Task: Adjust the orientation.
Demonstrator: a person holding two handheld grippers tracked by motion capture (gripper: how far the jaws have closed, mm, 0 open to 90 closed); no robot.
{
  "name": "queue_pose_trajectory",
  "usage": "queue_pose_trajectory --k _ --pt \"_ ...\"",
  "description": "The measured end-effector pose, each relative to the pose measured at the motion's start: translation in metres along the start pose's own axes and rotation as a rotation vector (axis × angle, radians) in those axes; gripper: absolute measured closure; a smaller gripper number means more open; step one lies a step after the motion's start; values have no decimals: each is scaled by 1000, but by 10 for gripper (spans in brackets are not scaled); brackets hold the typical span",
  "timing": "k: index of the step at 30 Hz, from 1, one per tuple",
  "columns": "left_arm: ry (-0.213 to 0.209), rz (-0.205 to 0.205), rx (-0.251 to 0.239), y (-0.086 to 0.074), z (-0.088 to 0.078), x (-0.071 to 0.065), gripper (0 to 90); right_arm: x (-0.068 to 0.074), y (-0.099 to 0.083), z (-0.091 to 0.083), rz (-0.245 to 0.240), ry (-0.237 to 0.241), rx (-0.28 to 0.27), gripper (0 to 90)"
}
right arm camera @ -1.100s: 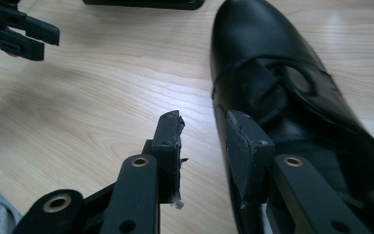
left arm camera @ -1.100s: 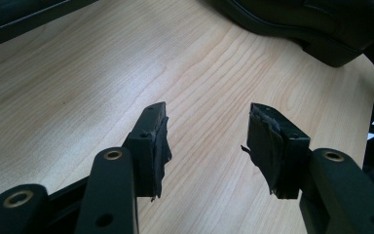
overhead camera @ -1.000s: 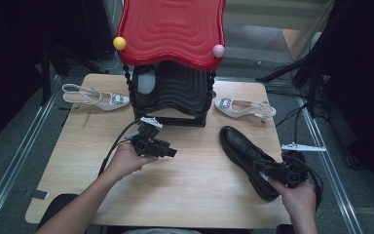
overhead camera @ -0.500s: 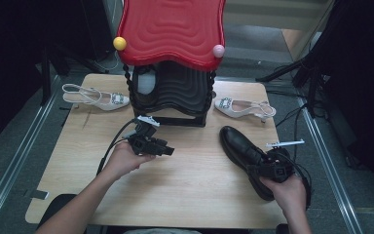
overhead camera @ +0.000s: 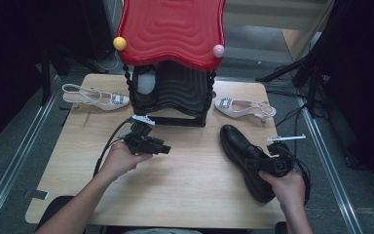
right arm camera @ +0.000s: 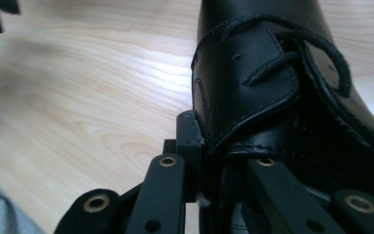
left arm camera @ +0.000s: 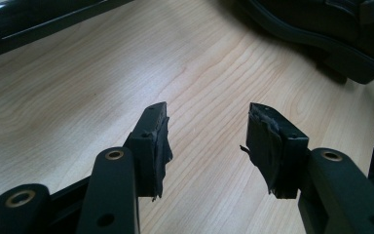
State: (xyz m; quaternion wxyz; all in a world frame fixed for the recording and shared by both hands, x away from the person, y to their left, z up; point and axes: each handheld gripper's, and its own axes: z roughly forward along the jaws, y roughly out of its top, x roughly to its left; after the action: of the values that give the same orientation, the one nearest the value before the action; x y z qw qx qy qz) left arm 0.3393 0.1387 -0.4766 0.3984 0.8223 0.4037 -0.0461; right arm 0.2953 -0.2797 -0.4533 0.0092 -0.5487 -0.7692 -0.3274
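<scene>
A: What is the work surface like?

B: A pale wooden table (overhead camera: 185, 185) with rounded corners, its grain plain in both gripper views. It stands on a grey floor with metal rails (overhead camera: 9, 170) running along either side. The room around it is dark, with black stands and cables at the right.

A: And what stands on the table?

B: A black rack (overhead camera: 175, 92) at the far edge, under a red wavy top (overhead camera: 173, 29) with a yellow ball (overhead camera: 120, 43) and a pink ball (overhead camera: 218, 50) at its corners. A pale slingback shoe (overhead camera: 95, 97) lies left of the rack and another (overhead camera: 243, 107) to its right.

A: Where is the black lace-up shoe (overhead camera: 246, 156)?

B: On the right side of the table, toe towards the rack, well apart from the pale pair.

A: The right gripper (overhead camera: 272, 165)?

B: Its jaws have just been closing, and in its own view they pinch the shoe's side wall by the laces.

A: And the left gripper (overhead camera: 161, 147)?

B: Held over bare wood in front of the rack, jaws apart, nothing between its pads (left arm camera: 151, 141).
</scene>
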Motion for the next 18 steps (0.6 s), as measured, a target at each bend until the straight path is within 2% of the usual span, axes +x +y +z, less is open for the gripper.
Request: queue_pose_trajectory --k 6,7,8,18 --pt "15 -6 -1 -4 -4 1 507 25 9 4 -70 46 20 841" --pt "19 -2 -1 -4 -5 2 507 25 9 4 -70 46 20 841" --pt "16 -13 -8 -6 -8 2 510 32 12 7 -92 65 24 841" --pt "33 -35 -21 -16 -15 4 517 66 27 32 -181 136 82 839"
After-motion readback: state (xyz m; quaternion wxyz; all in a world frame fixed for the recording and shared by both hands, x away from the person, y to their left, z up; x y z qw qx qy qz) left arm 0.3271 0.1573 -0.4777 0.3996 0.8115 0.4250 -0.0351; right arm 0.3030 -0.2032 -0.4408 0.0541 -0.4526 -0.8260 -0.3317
